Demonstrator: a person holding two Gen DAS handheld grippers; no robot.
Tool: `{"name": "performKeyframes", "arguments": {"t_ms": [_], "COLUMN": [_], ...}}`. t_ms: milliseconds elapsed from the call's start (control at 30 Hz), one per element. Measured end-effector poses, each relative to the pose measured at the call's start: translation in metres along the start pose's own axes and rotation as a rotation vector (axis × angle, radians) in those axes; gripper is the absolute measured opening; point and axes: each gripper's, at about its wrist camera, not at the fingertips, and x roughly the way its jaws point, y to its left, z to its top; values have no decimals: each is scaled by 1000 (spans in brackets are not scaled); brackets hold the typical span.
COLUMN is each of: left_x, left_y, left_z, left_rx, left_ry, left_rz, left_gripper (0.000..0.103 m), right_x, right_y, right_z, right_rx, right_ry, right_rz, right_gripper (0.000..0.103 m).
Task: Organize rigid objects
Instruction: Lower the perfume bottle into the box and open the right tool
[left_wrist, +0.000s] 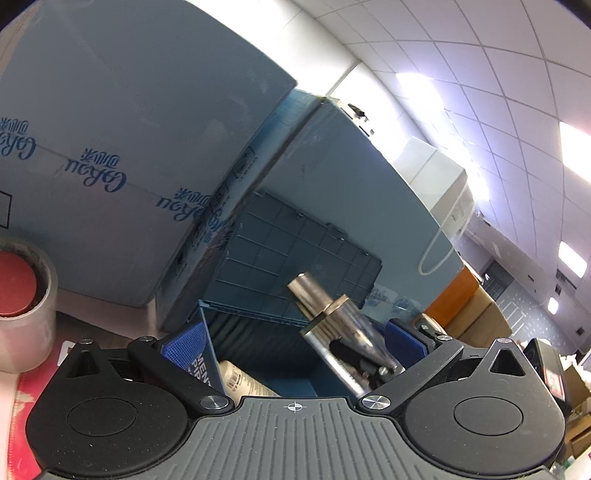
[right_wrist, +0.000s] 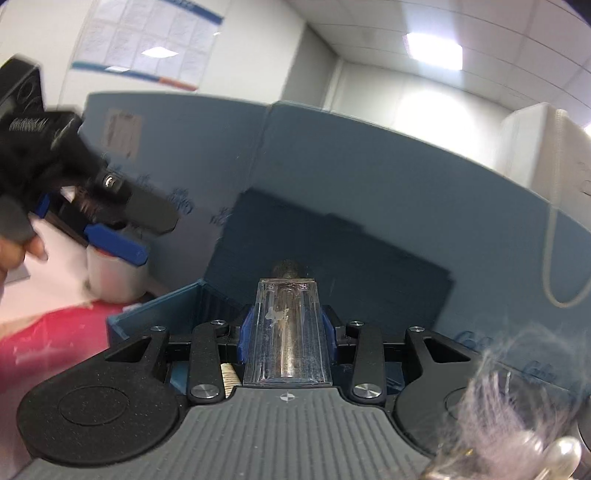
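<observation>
My right gripper (right_wrist: 286, 325) is shut on a clear plastic bottle (right_wrist: 286, 332) with a metal pump top, held above the blue storage box (right_wrist: 159, 306). The same bottle (left_wrist: 332, 317) shows in the left wrist view, tilted, with the right gripper's blue pad beside it. My left gripper (left_wrist: 295, 332) is open and empty over the blue box (left_wrist: 207, 325); its blue fingertips (left_wrist: 184, 343) stand wide apart. The left gripper also shows blurred at the left of the right wrist view (right_wrist: 110, 229). A beige bottle (left_wrist: 247, 380) lies inside the box.
A roll of clear tape with a red core (left_wrist: 18, 295) stands at the left on a red mat (right_wrist: 48, 350). Big blue cardboard boxes (left_wrist: 129, 147) rise behind the storage box. Its dark lid (left_wrist: 295, 251) stands open. A fluffy grey charm (right_wrist: 517, 406) hangs at lower right.
</observation>
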Motion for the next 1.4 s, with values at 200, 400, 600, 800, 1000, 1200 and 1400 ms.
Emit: {"name": "performKeyframes", "arguments": {"t_ms": [200,400,600,800,1000,1200,1400], "left_x": [1,2,3,3,5,5,7], "left_y": [2,0,-1,-2,-4,-4,-5], "left_z": [-2,-2,-4,-5,-5,-6,-7], "left_rx": [2,9,13,16,19,16,19], "left_ry": [9,17,24,30,36,37,51], "left_rz": [1,-4,-14,-19,-27,-32,-42], "left_gripper": [103,103,103,103,103,103,103], "right_x": [4,2,0,9,28,49,66], "right_y": [1,1,1,3,1,0,-23], "right_z": [-3,0,5,15,21,22,25], "right_rx": [-78,-203,-219,-231,-263,-258,-73], "right_ry": [46,90,124,168,255,324,447], "right_rz": [62,84,164,251,251,268,324], "right_gripper": [34,34,34,35,35,38,38]}}
